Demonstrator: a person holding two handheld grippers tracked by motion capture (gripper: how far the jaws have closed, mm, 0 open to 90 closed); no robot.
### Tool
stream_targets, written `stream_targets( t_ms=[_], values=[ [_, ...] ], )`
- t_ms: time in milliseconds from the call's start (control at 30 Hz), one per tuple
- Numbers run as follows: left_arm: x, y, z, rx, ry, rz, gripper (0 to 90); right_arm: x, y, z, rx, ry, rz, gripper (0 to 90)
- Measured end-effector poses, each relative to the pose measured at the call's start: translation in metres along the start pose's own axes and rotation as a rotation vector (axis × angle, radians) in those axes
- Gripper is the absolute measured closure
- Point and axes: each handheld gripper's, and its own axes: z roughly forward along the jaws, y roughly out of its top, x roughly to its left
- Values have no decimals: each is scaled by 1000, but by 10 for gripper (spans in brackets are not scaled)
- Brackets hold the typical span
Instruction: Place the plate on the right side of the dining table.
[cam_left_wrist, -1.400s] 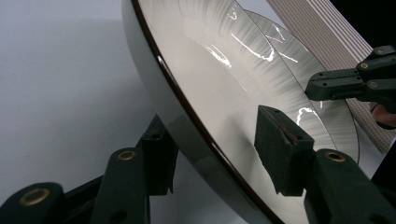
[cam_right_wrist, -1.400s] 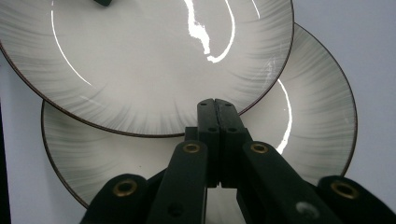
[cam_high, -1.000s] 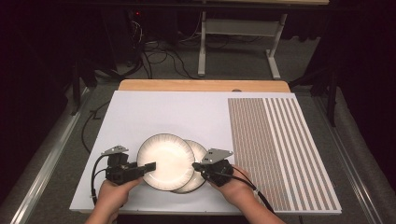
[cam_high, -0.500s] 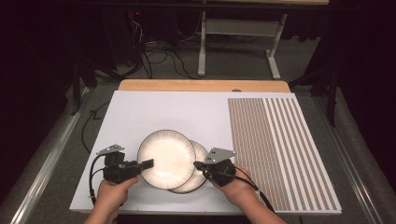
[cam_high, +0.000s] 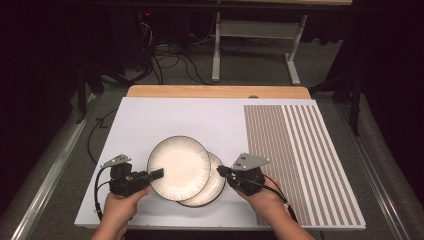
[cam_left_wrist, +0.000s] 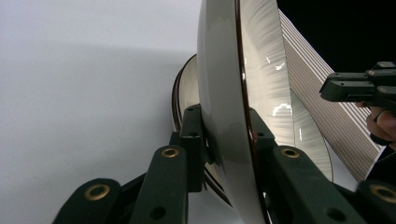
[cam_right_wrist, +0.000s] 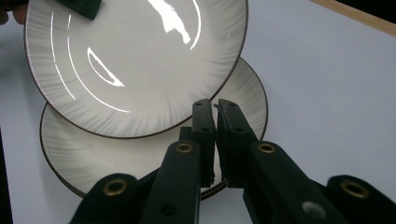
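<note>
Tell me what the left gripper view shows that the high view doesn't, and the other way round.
Left gripper view alone: the left gripper pads pressed on both faces of the upper white, dark-rimmed ceramic plate, seen edge-on, after its jaws have just been closing.

High view alone: the floor cables, the metal table legs, the wooden edge and both of the person's hands.

Both: the two overlapping plates, the lower plate, the white board, its striped section and the right gripper.

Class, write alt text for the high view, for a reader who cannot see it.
The left gripper clamps the rim of the upper plate, which overlaps the lower plate on the white board. The right gripper, shut, is at the lower plate's right edge.
</note>
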Motion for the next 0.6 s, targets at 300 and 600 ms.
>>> stream_targets(
  t_ms=[300, 600],
  values=[
    [-1, 0, -3, -33, -10, 25, 776, -11, -1, -19, -50, -35, 16, 809],
    [-3, 2, -8, -76, -4, 61, 794, -28, -9, -48, -112, -85, 51, 661]
  ],
)
